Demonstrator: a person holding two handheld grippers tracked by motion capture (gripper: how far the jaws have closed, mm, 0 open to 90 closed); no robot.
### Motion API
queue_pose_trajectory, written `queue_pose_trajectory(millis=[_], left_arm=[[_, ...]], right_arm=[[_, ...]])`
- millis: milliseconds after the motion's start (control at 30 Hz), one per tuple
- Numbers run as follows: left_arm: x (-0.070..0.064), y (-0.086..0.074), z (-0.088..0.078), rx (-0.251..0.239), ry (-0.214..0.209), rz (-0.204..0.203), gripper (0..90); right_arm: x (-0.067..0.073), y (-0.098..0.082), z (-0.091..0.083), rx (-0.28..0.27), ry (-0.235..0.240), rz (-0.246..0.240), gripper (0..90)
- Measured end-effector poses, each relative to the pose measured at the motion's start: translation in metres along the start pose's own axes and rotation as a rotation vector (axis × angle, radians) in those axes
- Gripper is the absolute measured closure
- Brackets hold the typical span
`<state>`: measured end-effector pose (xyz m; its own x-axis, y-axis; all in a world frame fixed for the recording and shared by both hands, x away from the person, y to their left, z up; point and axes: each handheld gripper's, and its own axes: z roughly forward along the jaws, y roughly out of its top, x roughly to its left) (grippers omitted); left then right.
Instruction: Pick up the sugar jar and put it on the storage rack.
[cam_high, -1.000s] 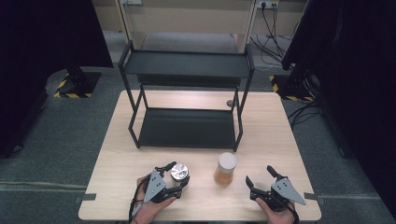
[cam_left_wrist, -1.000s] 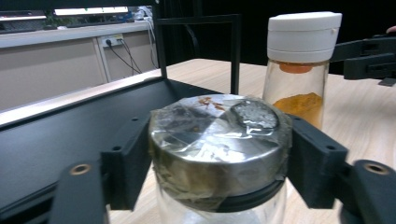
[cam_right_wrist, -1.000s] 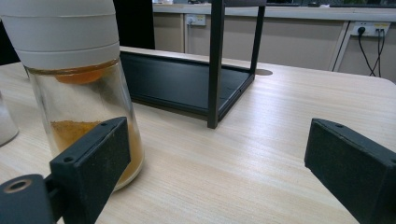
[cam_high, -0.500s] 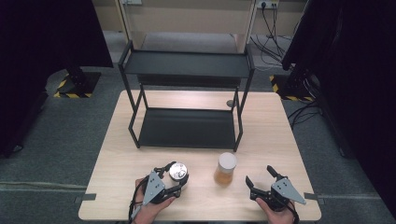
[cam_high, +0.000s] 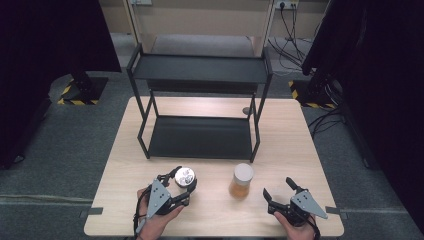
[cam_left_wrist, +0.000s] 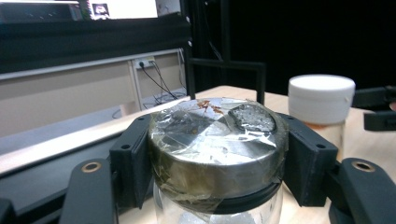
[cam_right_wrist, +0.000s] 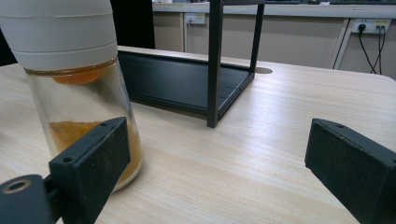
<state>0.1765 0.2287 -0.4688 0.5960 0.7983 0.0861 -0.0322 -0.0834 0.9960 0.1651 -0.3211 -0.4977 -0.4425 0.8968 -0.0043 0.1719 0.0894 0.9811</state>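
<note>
On a wooden table (cam_high: 210, 215), the left gripper (cam_high: 181, 187) is clenched on a metal-lidded jar (cam_left_wrist: 217, 154) near the front edge; the spice jar (cam_high: 242, 181) stands just to its right. The right gripper (cam_high: 279, 192) rests beside the spice jar, jaws spread wide and grasping nothing; a black rack (cam_high: 200, 75) stands behind.

I count two jars (cam_high: 184, 177) (cam_high: 242, 180), one black two-tier rack (cam_high: 200, 75), one table (cam_high: 290, 135) and two grippers (cam_high: 181, 184) (cam_high: 279, 189).

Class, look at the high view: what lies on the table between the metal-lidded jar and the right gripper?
In the high view, the white-capped jar stands between the metal-lidded jar and the right gripper.
</note>
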Motion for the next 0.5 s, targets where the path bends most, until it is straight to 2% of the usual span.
queue_pose_trajectory(millis=[500], left_arm=[[0.001,0.017,0.002,-0.039,0.073,-0.003,34.6]], right_arm=[[0.001,0.000,0.000,0.000,-0.005,0.001,6.9]])
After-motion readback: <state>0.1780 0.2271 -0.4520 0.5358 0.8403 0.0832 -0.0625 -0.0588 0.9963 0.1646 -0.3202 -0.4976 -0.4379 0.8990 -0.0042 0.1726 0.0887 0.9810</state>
